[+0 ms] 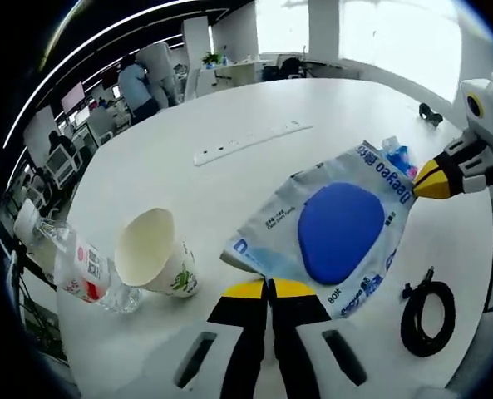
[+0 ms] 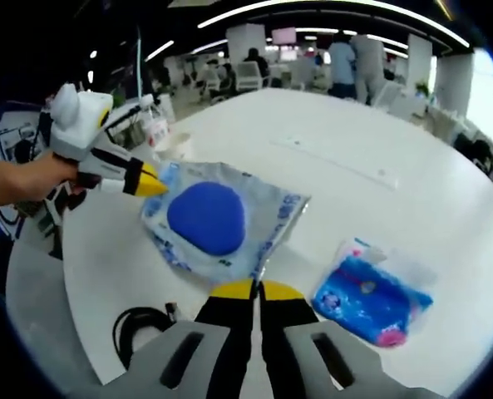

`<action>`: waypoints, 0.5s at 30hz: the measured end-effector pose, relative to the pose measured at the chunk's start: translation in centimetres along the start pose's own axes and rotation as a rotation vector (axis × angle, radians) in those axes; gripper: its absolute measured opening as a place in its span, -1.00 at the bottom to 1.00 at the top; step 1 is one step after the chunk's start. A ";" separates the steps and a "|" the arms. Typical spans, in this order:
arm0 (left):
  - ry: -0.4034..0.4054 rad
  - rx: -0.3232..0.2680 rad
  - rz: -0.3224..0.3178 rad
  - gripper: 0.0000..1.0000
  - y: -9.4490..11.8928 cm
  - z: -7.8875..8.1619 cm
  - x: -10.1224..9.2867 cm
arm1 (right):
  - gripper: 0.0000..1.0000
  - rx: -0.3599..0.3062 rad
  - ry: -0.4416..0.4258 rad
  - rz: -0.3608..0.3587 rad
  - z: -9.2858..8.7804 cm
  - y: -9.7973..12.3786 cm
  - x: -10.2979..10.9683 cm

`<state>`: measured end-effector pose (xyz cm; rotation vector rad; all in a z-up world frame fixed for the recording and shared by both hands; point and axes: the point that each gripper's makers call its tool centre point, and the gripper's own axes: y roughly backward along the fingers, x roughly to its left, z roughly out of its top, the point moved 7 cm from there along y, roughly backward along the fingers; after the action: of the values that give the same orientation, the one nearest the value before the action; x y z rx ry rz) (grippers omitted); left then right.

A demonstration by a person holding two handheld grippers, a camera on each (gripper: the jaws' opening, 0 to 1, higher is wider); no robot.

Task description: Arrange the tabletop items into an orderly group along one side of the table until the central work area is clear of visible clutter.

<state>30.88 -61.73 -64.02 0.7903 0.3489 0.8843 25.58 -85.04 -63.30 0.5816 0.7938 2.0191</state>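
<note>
Here the left gripper (image 1: 268,287) has its yellow-tipped jaws pressed together on the near edge of a pale blue packet (image 1: 329,223) with a big dark blue oval on it. In the right gripper view the right gripper (image 2: 256,289) pinches the opposite edge of the same packet (image 2: 221,218), its jaws also closed, so the packet hangs stretched between the two tips above the white table (image 1: 229,108). The right gripper also shows at the far right of the left gripper view, its yellow tip at the packet's corner.

To the left of the left gripper's tips a paper cup (image 1: 155,253) lies on its side with its mouth facing up and left, and just beyond it a clear plastic bottle (image 1: 80,266) with a red and white label lies touching it. To the right of those tips a coiled black cable (image 1: 427,316) rests on the table. Past the packet, a white power strip (image 1: 250,141) lies well apart.

In the right gripper view a small blue packet (image 2: 371,299) with pink print lies just right of the tips, and the black cable (image 2: 142,328) sits to their left.
</note>
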 end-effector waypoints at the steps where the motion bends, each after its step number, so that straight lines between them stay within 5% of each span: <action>1: 0.000 -0.002 0.000 -1.00 -0.1 0.1 0.0 | -1.00 0.001 -0.001 -0.002 -0.1 0.0 0.0; 15: -0.025 0.017 0.013 -1.00 -1.9 0.6 0.4 | -1.00 0.002 -0.015 -0.007 -0.3 -1.3 -0.8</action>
<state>32.56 -62.40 -64.99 0.8196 0.3299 0.8843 26.46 -85.28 -64.53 0.5941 0.7878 2.0054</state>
